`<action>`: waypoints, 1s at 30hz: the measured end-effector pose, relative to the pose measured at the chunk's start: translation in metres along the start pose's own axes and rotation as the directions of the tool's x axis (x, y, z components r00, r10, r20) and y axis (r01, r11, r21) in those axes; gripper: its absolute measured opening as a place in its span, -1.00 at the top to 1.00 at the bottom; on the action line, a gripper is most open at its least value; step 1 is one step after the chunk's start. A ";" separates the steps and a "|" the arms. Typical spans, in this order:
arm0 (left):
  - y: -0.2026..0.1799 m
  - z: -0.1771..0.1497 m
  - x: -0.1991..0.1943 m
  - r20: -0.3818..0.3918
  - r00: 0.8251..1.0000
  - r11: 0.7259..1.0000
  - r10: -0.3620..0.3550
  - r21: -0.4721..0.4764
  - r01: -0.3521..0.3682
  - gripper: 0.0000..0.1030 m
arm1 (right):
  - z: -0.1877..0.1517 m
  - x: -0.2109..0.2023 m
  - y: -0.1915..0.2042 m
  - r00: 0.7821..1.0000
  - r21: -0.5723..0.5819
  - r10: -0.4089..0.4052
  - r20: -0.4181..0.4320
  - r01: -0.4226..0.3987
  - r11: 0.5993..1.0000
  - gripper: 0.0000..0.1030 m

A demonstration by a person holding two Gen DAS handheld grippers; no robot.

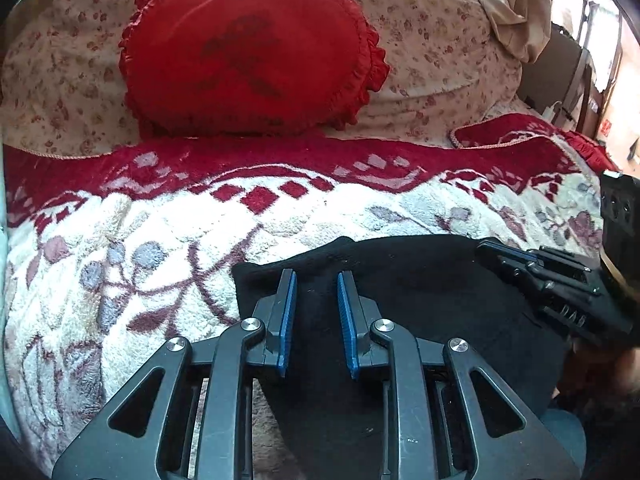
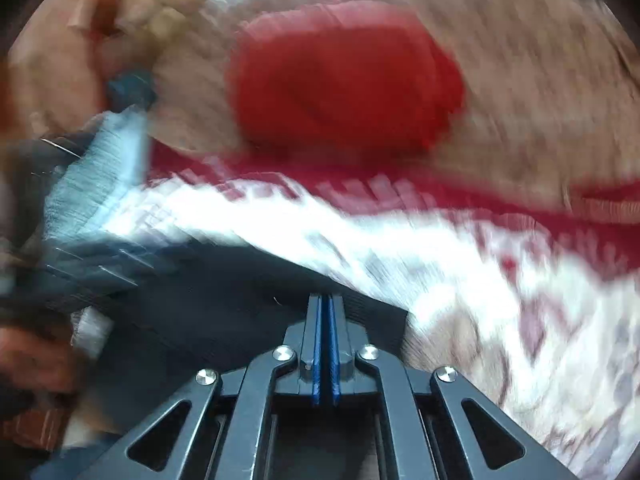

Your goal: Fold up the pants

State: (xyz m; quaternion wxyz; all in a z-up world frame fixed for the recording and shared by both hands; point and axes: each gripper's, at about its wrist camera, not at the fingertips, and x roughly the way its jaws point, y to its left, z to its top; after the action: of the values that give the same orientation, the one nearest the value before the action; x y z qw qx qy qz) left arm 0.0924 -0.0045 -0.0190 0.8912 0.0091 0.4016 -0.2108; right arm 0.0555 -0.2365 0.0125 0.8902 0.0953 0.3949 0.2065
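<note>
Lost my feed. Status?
Left gripper open over black pants. Right gripper shut, empty, at the pants. Pants on blanket. Nothing in the way.

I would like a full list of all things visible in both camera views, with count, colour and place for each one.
pants: one, black, lying on the blanket in the near middle, under both grippers
cushion: one, red with frilled edge, at the back, resting on the floral quilt
floral quilt: one, beige with small reddish flowers, piled at the back
blanket: one, cream and dark red with flower pattern, covering the bed in the foreground
curtain: one, tan, top right corner
left gripper: one, black with blue pads, jaws apart above the pants
right gripper: one, black with blue pads, jaws shut, over the pants; this view is blurred
</note>
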 end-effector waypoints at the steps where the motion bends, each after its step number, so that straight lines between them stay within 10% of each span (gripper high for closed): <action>1: -0.002 0.000 0.001 0.006 1.000 1.000 0.011 0.009 -0.011 0.64 | 0.001 -0.001 -0.007 1.000 0.050 0.032 -0.001 -0.032 0.998 1.00; 10: 0.005 -0.002 -0.002 0.012 1.000 1.000 -0.008 -0.016 0.008 0.64 | 0.013 -0.052 0.033 0.979 -0.076 0.170 0.110 -0.162 0.984 0.97; 14: 0.003 -0.002 0.000 0.011 1.000 1.000 0.002 -0.012 -0.001 0.64 | -0.001 -0.021 0.020 0.997 -0.054 -0.082 -0.007 0.081 0.995 0.97; 16: 0.001 -0.002 0.000 0.008 1.000 1.000 0.012 -0.008 -0.012 0.64 | -0.005 -0.016 -0.012 1.000 0.115 0.020 0.002 -0.020 0.993 1.00; 26: 0.001 -0.001 0.001 -0.001 1.000 1.000 0.018 -0.015 -0.018 0.63 | 0.007 -0.012 -0.002 0.995 0.026 -0.099 -0.009 0.099 0.995 0.98; 30: 0.002 -0.001 0.002 0.003 1.000 1.000 0.018 -0.020 -0.018 0.63 | 0.006 -0.057 0.027 0.985 -0.048 0.122 0.123 -0.117 0.992 0.94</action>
State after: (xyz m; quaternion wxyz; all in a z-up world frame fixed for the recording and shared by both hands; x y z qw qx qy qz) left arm 0.0934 -0.0031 -0.0211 0.8936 0.0036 0.4023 -0.1989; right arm 0.0181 -0.2375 0.0632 0.9010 0.1136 0.3276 0.2608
